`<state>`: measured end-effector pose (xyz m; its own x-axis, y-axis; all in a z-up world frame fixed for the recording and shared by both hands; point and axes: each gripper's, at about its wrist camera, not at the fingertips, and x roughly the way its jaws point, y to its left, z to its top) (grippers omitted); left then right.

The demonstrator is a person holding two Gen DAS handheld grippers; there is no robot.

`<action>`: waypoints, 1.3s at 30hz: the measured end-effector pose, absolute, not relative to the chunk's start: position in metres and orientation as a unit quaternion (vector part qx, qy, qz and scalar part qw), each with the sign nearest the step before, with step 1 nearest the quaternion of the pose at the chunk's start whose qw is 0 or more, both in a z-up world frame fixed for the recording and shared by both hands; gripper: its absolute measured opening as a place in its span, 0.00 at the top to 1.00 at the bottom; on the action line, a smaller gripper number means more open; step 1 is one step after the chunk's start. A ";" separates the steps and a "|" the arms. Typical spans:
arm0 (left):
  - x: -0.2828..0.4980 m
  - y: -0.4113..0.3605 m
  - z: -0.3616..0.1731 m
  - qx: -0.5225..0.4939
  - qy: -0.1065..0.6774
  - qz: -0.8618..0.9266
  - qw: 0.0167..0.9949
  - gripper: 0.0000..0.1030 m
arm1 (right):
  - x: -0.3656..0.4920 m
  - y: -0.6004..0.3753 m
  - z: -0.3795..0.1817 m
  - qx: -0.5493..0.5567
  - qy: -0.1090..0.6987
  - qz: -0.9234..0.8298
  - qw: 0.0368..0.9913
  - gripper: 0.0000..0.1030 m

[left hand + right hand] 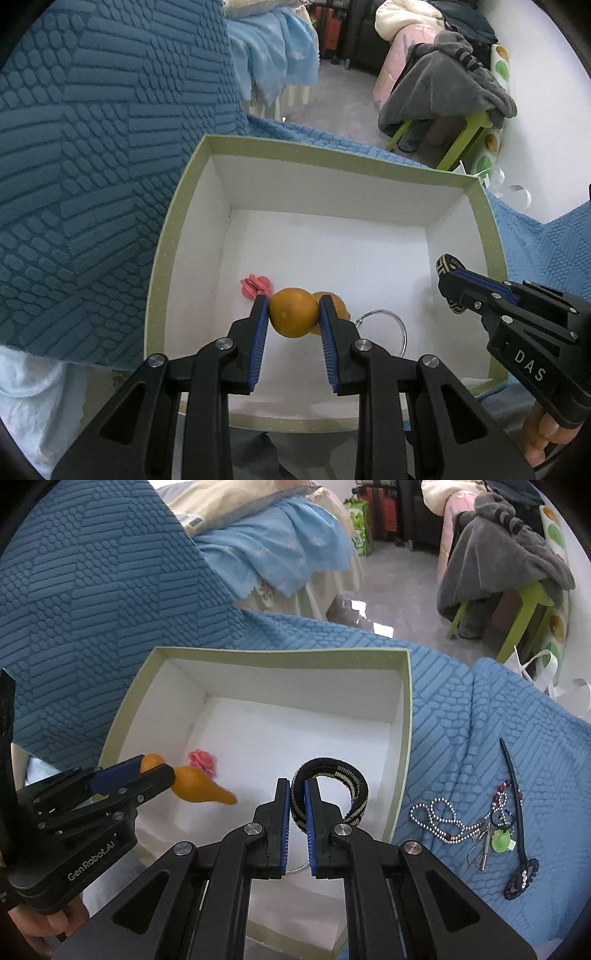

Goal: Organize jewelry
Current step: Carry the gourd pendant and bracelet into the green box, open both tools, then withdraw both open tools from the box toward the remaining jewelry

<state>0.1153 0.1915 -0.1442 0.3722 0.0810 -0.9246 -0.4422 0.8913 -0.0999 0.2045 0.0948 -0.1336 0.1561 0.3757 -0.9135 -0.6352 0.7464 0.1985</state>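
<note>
A green-rimmed white box (192,192) (406,738) sits on a blue textured cover. My left gripper (293,314) (147,771) is shut on an orange gourd-shaped pendant (293,312) (199,784), held over the box floor. My right gripper (297,801) (452,291) is shut on a black-and-cream woven bangle (332,771) (448,264), held inside the box at its right side. A pink flower piece (255,285) (202,760) and a silver ring (388,325) lie on the box floor.
To the right of the box on the cover lie a silver bead chain (439,819), a small green charm (500,840) and a dark hair stick with a beaded end (517,812). A raised blue cushion (92,166) stands left of the box.
</note>
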 end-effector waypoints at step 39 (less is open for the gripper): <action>0.109 0.133 -0.051 -0.174 0.372 0.131 0.902 0.29 | 0.207 0.002 -0.062 -0.051 0.411 0.363 0.834 0.56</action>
<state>0.1093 0.1331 -0.0508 0.6888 0.1071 -0.7170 -0.3665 0.9048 -0.2169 0.2070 0.0022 -0.0622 0.3975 0.5646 -0.7234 -0.6483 0.7307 0.2141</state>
